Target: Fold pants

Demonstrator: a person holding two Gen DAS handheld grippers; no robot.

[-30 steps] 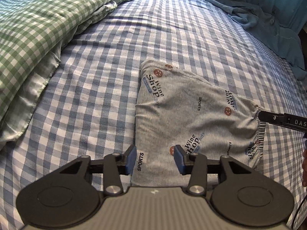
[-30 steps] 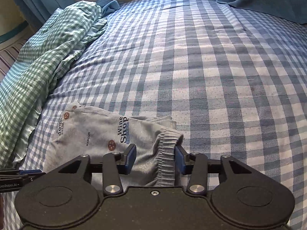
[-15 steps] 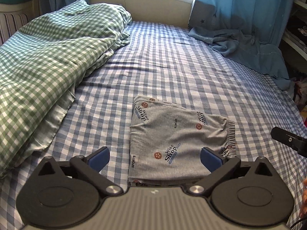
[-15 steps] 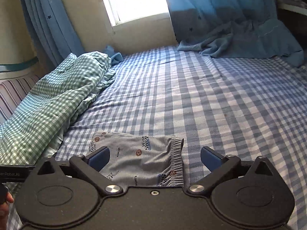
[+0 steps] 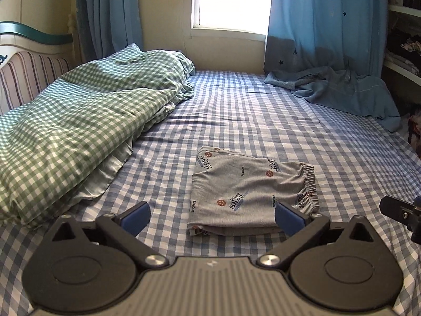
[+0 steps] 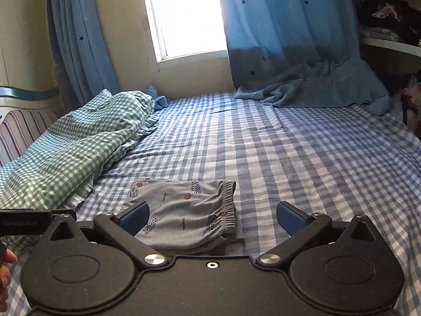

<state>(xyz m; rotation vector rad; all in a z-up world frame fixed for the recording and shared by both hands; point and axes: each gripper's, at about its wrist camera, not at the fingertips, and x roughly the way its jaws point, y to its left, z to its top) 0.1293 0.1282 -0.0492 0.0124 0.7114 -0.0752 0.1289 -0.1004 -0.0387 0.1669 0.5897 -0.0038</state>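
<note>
Pants (image 5: 250, 192), grey knit with "Wine Shop" and "SPORTS" prints, folded into a compact stack, elastic waistband to the right, flat on blue-checked bedsheet (image 5: 263, 121) beside green gingham duvet (image 5: 79, 115). Left gripper (image 5: 211, 214) spread wide, holding nothing. Right gripper (image 6: 211, 216) likewise wide, clear of cloth.

Home bedroom: bed w/ checked sheet (image 5: 236, 121), rumpled duvet (image 5: 79, 121), star curtains (image 6: 284, 26), window (image 6: 184, 13).

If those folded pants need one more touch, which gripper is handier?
Probably the left gripper: the folded pants lie centred between its open fingers. From the right gripper, also open, the pants sit off to its left.
</note>
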